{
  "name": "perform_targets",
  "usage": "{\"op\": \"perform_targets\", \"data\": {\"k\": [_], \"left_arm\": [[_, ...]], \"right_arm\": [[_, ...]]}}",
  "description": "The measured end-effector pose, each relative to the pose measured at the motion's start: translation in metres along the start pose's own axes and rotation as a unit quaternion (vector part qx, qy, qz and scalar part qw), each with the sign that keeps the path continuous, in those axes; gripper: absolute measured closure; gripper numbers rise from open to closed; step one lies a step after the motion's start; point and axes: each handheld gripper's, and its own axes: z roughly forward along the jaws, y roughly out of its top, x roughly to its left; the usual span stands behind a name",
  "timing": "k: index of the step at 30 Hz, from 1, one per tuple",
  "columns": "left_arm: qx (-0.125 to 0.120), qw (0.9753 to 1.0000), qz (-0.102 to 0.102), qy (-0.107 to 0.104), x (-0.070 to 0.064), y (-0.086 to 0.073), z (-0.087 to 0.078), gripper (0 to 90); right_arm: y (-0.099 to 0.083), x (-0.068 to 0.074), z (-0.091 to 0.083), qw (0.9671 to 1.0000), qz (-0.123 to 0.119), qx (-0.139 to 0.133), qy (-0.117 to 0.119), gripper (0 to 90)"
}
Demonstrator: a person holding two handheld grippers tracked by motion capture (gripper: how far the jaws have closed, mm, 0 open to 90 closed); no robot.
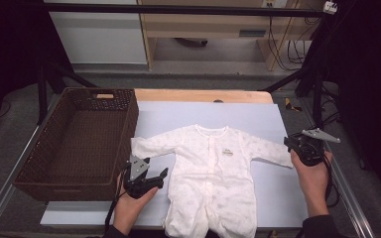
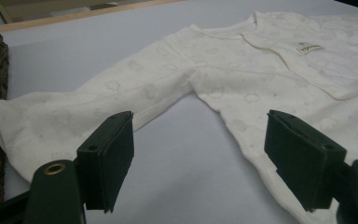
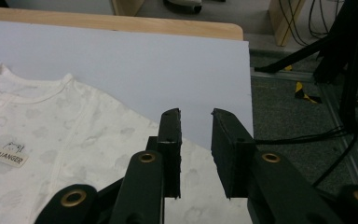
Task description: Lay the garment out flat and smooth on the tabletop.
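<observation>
Left black two-jaw gripper [image 1: 161,176]: grey three-cornered plate on top, black cable trailing; flat rectangular jaw pads [image 2: 109,156], dark green-black up close, brass-ringed holes in the arms. Right black two-jaw gripper [image 1: 287,143]: same plate, cable and brass rivets (pads narrow, slab-like). Dark sleeves at both wrists.

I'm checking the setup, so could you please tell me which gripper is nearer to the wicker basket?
Left. The left gripper hovers just off the wicker basket's near right corner, beside the white baby romper's sleeve. The right gripper is across the romper, at its other sleeve near the table's right edge.
</observation>
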Motion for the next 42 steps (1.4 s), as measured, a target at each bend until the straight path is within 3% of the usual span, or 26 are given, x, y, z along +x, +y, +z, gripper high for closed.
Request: {"op": "perform_targets", "data": {"k": [6, 20, 30, 37, 42], "left_arm": [[0.001, 1.0, -0.001, 0.002, 0.001, 0.0, 0.0, 23.9], [-0.001, 1.0, 0.0, 0.004, 0.002, 0.001, -0.001, 23.7], [-0.003, 1.0, 0.0, 0.005, 0.003, 0.001, -0.002, 23.0], [-0.005, 1.0, 0.001, 0.007, 0.003, 0.002, -0.002, 22.7], [-0.006, 1.0, 0.0, 0.007, 0.003, 0.002, -0.002, 22.2]], "right_arm": [[0.0, 0.006, -0.005, 1.0, 0.0, -0.004, 0.006, 71.1], [-0.011, 0.042, -0.008, 0.9991, -0.003, -0.015, 0.04, 65.1], [-0.022, 0.065, -0.014, 0.9978, 0.004, -0.033, 0.057, 48.7], [-0.031, 0.071, -0.017, 0.9958, 0.017, -0.052, 0.074, 37.3], [-0.037, 0.075, -0.021, 0.9958, 0.009, -0.051, 0.076, 29.3]]}}
